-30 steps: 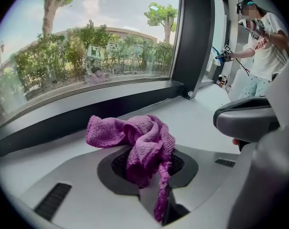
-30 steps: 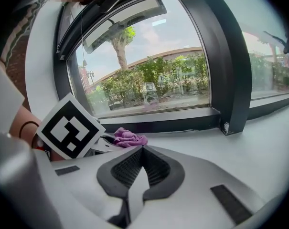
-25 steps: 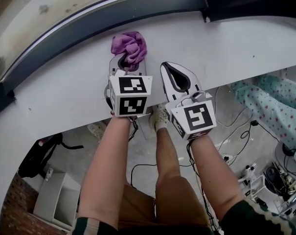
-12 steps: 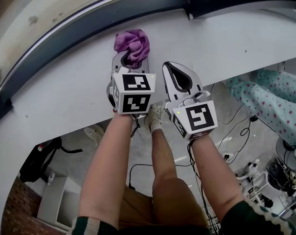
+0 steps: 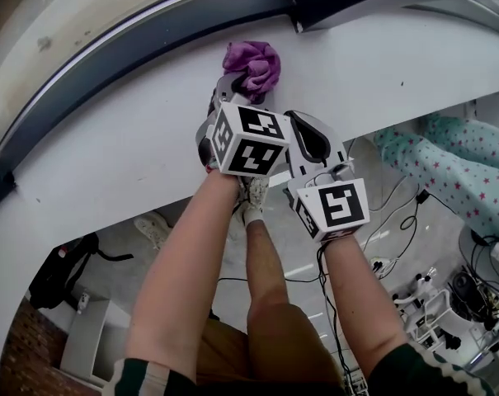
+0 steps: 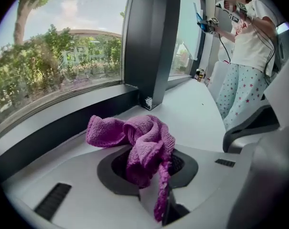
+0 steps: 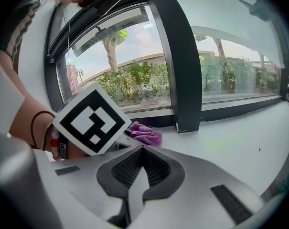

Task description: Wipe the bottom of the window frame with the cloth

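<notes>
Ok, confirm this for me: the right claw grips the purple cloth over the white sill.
Wrong claw. The left claw grips the purple cloth over the white sill; the left gripper view shows it pinched there. The right claw is shut, empty.

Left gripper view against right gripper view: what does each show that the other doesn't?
Left only: the purple cloth pinched in the left gripper's jaws, and a bystander in a white top. Right only: the right gripper, shut on nothing, and the left gripper's marker cube. Both: that cloth, the dark window post and the white sill.
</notes>
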### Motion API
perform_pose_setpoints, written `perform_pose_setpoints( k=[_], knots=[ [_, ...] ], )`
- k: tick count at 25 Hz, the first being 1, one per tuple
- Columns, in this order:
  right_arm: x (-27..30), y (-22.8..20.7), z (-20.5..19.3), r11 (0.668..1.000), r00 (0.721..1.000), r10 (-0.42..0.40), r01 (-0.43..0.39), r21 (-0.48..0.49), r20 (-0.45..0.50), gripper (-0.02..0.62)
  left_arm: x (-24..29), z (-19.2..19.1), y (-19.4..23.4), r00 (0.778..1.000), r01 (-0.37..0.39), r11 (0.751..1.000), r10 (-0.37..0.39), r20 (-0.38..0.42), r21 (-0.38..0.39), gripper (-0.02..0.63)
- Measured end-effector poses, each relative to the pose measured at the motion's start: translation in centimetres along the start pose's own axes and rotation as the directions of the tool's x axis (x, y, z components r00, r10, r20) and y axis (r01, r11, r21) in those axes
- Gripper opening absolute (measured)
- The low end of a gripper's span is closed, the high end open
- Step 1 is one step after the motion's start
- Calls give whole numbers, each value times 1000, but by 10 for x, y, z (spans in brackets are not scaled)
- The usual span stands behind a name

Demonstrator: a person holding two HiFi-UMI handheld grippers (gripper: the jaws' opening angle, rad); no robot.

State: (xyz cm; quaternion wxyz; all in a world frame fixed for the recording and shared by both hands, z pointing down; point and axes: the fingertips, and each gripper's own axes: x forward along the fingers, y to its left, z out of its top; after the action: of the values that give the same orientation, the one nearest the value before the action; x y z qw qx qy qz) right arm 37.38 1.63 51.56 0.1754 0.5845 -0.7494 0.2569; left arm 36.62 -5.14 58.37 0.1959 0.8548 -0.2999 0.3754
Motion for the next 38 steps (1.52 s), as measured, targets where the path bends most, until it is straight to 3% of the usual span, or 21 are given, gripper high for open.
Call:
perform_pose_setpoints(
  k=[9, 19, 30, 38],
  knots=[
    [-12, -11, -1, 1000, 1000, -25, 25, -11, -4, 14, 10, 16, -15, 1000, 26, 999, -25, 11, -46, 101],
    [-20, -19, -7, 998, 998, -53, 53, -18, -24, 14, 4, 18, -21, 999, 31, 999, -31, 13, -41, 101],
    [-31, -26, -18, 996, 996, -76, 73, -60, -43, 14, -6, 2, -48, 997, 48, 998, -47, 54, -32, 101],
    [-42, -18, -26, 994, 993, -103, 101, -26, -58, 14, -25, -25, -71, 997, 72, 996, -70, 39, -50, 101]
  ],
)
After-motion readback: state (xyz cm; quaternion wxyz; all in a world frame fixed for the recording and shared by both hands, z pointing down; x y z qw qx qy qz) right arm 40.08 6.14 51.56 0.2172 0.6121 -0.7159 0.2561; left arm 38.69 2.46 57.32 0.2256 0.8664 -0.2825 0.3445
